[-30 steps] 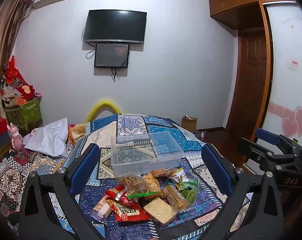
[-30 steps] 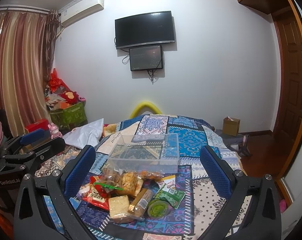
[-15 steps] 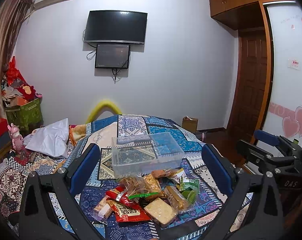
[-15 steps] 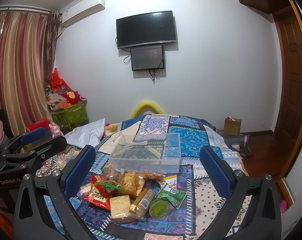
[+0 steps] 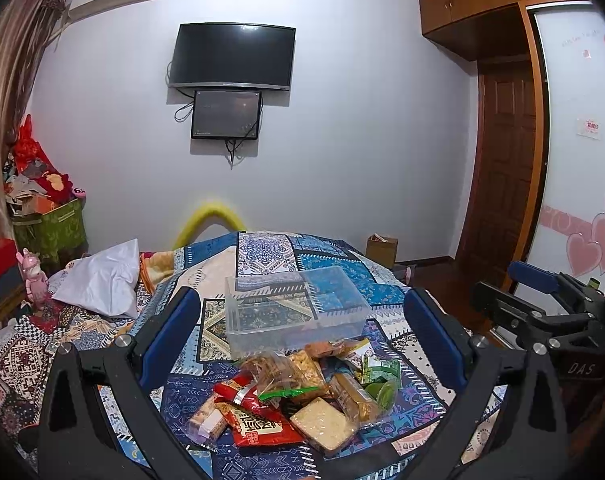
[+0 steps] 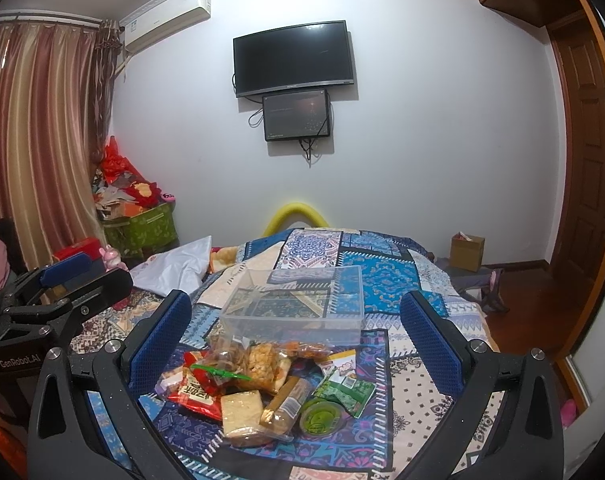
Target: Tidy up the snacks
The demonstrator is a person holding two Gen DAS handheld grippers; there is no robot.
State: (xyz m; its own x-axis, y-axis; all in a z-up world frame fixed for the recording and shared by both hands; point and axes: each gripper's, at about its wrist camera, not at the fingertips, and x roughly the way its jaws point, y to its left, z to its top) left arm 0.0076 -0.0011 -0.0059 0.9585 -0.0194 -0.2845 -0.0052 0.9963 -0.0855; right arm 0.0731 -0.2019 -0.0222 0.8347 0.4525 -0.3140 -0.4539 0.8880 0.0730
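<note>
A pile of packaged snacks lies on the patterned blue bedspread, also in the right wrist view. It includes a red packet, a pale cracker block and a green round cup. A clear plastic box stands empty just behind the pile, also in the right wrist view. My left gripper is open and empty, held above the near side of the pile. My right gripper is open and empty, likewise above the pile.
A white pillow lies at the left on the bed. A pink toy and green bin stand beyond the left edge. A cardboard box sits on the floor at right, by a wooden door.
Both views have shifted only slightly; the snacks and the box have not moved, and both grippers stay open.
</note>
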